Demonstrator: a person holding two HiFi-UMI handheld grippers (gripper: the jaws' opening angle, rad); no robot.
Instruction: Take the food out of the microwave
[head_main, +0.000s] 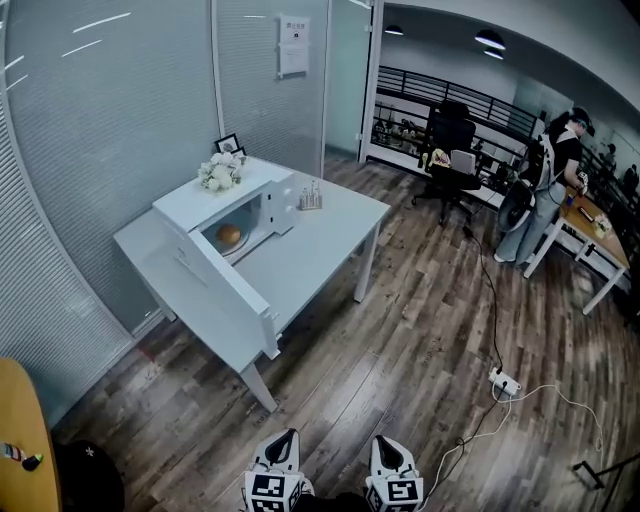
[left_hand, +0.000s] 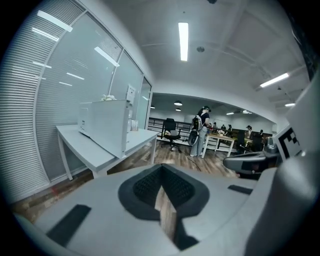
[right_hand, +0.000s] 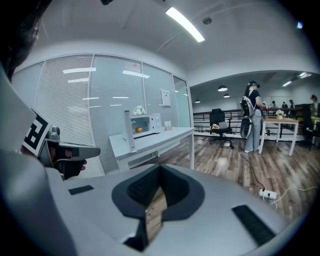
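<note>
1. No writing could be read. The sheet (head_main: 294, 45) posted on the glass wall was too small to make out, and the grippers' cubes bore only square markers.
2. The food (head_main: 229, 235), a round orange item, lay inside the microwave (head_main: 240, 205). Its door (head_main: 225, 290) stood wide open and reached toward the near corner of the white tabletop (head_main: 325, 240).
3. A flower bunch (head_main: 221, 172) sat on top of the microwave, with small bottles (head_main: 311, 197) just to its right.
4. Wooden floor (head_main: 380, 340) lay between both grippers and the tabletop. A power strip (head_main: 503, 381) and its cables lay off to the right.
5. The left gripper (head_main: 285, 442) and the right gripper (head_main: 390, 445) were both well short of the tabletop. The fingers of each were clenched together with nothing between them.
6. The right gripper view showed the food in the lit cavity. The left gripper view met the microwave side-on, so the food was hidden.
7. A person (head_main: 550, 185) stood at a far-right desk, beyond an office chair (head_main: 450, 150).
</note>
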